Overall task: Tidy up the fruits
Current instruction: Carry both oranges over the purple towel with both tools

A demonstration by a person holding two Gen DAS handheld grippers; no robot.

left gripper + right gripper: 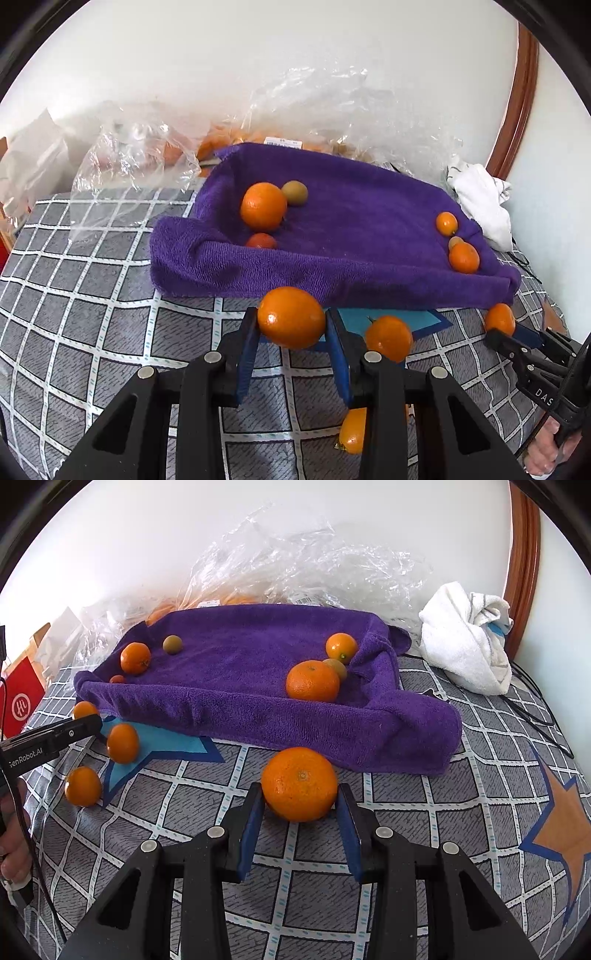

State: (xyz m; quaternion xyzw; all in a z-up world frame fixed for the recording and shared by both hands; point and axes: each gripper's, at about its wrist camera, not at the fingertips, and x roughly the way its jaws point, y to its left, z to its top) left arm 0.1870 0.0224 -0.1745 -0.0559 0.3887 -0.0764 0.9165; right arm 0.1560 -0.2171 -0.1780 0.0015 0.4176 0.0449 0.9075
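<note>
My left gripper (291, 323) is shut on a small orange (291, 318), held just in front of the purple towel-lined tray (332, 277). My right gripper (300, 799) is shut on a larger orange (300, 783), near the tray's front edge (258, 716). In the tray lie oranges (312, 681) (135, 658) (341, 647), a small red fruit (117, 679) and greenish kiwis (173, 644). Two loose oranges (122, 743) (82, 786) lie on the checked cloth at the left. The left gripper also shows in the right wrist view (86, 720).
Clear plastic bags (295, 568) with more oranges lie behind the tray against the white wall. A bundled white towel (469, 642) sits at the right, with a black cable beside it. A red box (22, 698) stands at the far left. A wooden frame (524, 554) runs at the right.
</note>
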